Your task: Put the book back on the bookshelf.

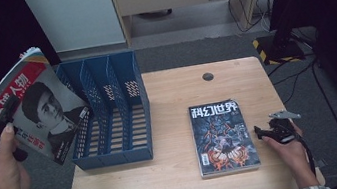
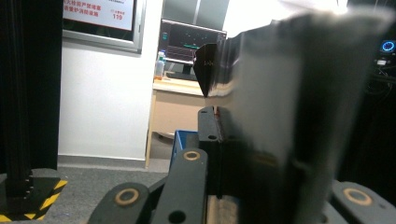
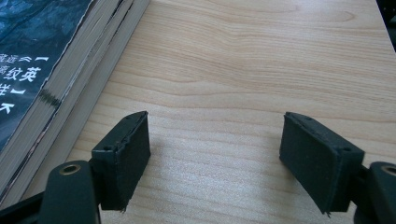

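Note:
My left gripper point(image 1: 7, 107) is at the far left, off the table's edge, shut on a magazine point(image 1: 40, 111) with a red title and a portrait cover. The magazine is held up and tilted just left of the blue file organizer point(image 1: 108, 113). In the left gripper view the magazine point(image 2: 299, 116) is a blurred sheet clamped in the gripper point(image 2: 219, 126). A stack of dark-covered magazines point(image 1: 222, 137) lies flat on the wooden table point(image 1: 176, 93). My right gripper point(image 1: 259, 132) rests just right of that stack, open, with bare wood between its jaws point(image 3: 215, 158); the stack's edge point(image 3: 70, 79) is to its left.
The organizer has three slots and stands at the table's left end. A round cable hole point(image 1: 208, 76) sits near the far edge. Beyond the table are a pale cabinet point(image 1: 76, 17), floor cables and a yellow-black striped base point(image 1: 271, 49).

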### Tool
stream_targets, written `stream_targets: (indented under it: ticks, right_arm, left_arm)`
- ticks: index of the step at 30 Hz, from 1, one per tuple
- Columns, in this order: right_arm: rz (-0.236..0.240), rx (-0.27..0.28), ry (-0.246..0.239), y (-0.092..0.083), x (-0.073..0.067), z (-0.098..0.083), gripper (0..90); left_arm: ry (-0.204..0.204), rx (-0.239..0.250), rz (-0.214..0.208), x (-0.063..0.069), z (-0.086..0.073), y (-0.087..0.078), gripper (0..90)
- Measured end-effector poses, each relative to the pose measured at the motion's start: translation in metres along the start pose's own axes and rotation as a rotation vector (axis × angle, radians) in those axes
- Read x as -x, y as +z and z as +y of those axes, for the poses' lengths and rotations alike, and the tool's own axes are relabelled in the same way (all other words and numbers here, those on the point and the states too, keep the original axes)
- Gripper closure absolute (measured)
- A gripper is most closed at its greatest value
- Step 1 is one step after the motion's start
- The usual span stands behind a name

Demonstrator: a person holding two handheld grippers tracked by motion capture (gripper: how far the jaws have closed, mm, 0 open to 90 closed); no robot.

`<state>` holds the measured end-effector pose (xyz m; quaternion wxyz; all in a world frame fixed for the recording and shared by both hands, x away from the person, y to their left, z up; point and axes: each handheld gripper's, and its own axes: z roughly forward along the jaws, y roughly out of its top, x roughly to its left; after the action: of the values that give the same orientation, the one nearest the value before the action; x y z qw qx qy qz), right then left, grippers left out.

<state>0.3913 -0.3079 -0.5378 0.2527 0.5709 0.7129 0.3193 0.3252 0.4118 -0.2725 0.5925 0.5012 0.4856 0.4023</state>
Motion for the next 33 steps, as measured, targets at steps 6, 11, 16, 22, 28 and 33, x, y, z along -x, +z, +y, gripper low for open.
stream_targets:
  ticks: [6,11,16,22,28,33]
  right_arm:
    - [0.001,-0.001,-0.003,0.000,0.000,0.000,24.5]
    - [0.000,0.000,0.000,0.000,0.000,0.000,24.4]
    - [0.001,0.000,-0.001,0.000,0.000,0.000,24.4]
    - [0.005,-0.002,-0.002,0.000,-0.001,0.000,24.4]
    - [0.005,-0.002,-0.002,0.000,-0.001,0.000,24.4]
    - [0.005,-0.002,-0.002,0.000,-0.001,0.000,24.4]
  left_arm:
    - [0.000,-0.004,0.001,0.004,-0.004,0.006,86.8]
    - [0.000,-0.012,-0.001,0.007,-0.007,0.010,86.8]
    - [-0.003,-0.019,-0.009,0.010,-0.011,0.015,86.8]
    - [0.000,-0.020,-0.012,0.014,-0.012,0.018,86.8]
    - [0.002,-0.020,-0.016,0.017,-0.012,0.019,86.8]
    - [0.017,-0.026,0.002,0.015,-0.011,0.021,86.8]
